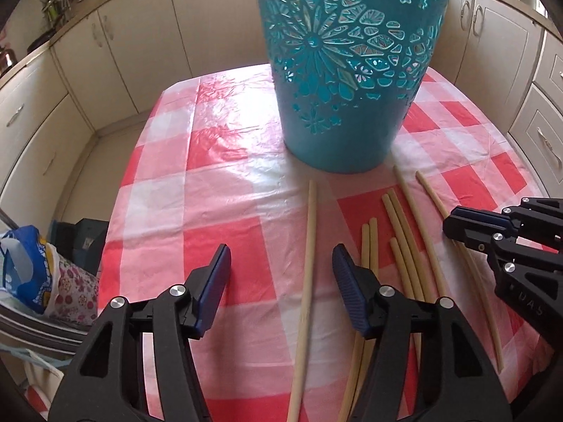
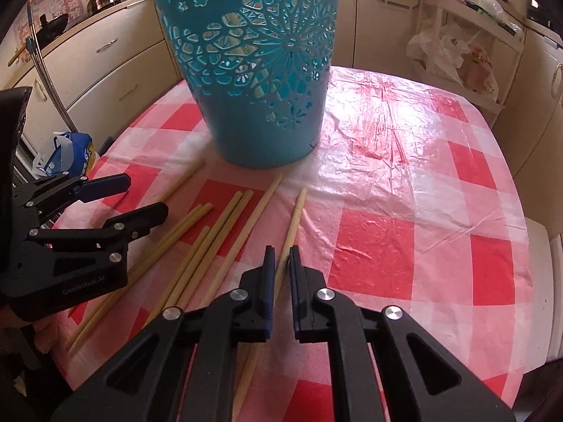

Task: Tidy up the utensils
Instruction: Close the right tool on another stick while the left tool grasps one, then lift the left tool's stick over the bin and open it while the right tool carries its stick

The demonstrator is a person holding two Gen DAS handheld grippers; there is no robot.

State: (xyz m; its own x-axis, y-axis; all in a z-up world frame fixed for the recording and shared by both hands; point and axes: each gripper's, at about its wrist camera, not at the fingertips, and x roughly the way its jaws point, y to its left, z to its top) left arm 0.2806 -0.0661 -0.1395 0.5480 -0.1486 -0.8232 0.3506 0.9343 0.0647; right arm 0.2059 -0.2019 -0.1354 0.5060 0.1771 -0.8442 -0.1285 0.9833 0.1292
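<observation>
Several pale wooden chopsticks (image 1: 404, 242) lie loose on the red-and-white checked tablecloth (image 1: 218, 190), in front of a tall teal cut-out basket (image 1: 348, 70). My left gripper (image 1: 281, 263) is open above the cloth, with one chopstick (image 1: 308, 256) lying between its fingers. In the right wrist view the same chopsticks (image 2: 218, 232) lie left of centre before the basket (image 2: 253, 70). My right gripper (image 2: 280, 260) is nearly shut around the rightmost chopstick (image 2: 293, 218); a narrow gap shows, so contact is unclear. It also shows in the left wrist view (image 1: 475, 225).
Cream kitchen cabinets (image 1: 70, 105) surround the table. A blue-and-white bag (image 1: 31, 267) sits beyond the table's left edge. A rack with plastic bags (image 2: 454, 52) stands at the back right. The left gripper shows at the left of the right wrist view (image 2: 140, 193).
</observation>
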